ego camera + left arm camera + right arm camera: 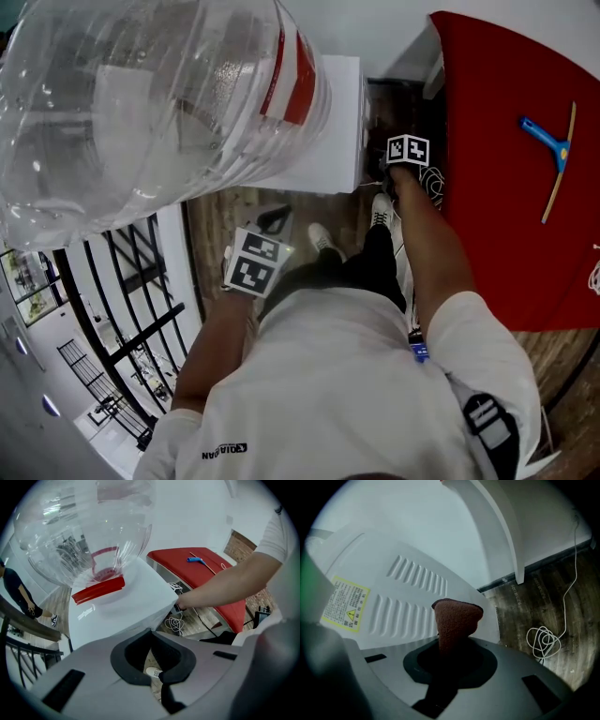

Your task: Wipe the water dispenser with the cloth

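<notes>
Closest to me, my right gripper [454, 641] has its jaws pinched on the cloth [457, 620], a rust-brown knitted piece that stands up from the pads in a soft folded peak. It looks light and limp, so I judge it will bend away unless I press the fold flat against the surface. The present hold low on the cloth seems sound, with plenty left free to wipe.

My left gripper [151, 632] has its jaws closed together on nothing; only a shoe and the floor show through the gap behind the pads.

Just past the cloth is the water dispenser [408, 573], its white rear panel with moulded vents [417, 581] and a yellow warning label [344, 604]. I cannot tell whether the cloth touches it. The panel looks hard and smooth, and the clear bottle [141, 94] on top may make the unit top-heavy, so I would push gently.

Further off lie a coiled white cable [543, 641] on the wood floor and a red table [506, 141].
</notes>
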Demonstrator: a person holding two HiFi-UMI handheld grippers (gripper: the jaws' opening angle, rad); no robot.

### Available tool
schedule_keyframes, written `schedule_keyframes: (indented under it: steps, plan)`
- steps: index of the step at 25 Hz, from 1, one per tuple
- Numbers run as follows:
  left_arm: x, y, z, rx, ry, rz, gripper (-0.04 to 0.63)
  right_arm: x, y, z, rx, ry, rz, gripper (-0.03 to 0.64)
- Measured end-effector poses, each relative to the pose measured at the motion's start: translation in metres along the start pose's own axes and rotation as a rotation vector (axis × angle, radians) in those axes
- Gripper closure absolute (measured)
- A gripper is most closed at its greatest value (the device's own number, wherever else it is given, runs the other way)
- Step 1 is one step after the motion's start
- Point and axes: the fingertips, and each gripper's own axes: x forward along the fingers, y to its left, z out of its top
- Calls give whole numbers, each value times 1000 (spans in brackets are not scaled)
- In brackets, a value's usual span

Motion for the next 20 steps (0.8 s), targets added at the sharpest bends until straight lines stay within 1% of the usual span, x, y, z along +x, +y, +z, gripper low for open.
schedule_keyframes:
  steps: [4,6,10,12,16,20]
  plan:
    - [3,0,-1,0,-1,-3,606,2,-12,-3,-2,12,-34,560]
    - [3,0,-3,-2,-5,-3,606,-6,-7,-1,-22,-3,-27,561]
    - [2,-1,-5,-5,-16,-11,606,-39,23,4,-95,-47,23,560]
    - [3,-1,-3,-15,-25,-26,606,-60,40,10,-106,-72,59,561]
    - [4,1,3,-63,-50,-58,606,-108,71,24,-127,-136,134,560]
    - [3,6,10,-74,-72,-50,606,-154,107,43,-145,-199,237,560]
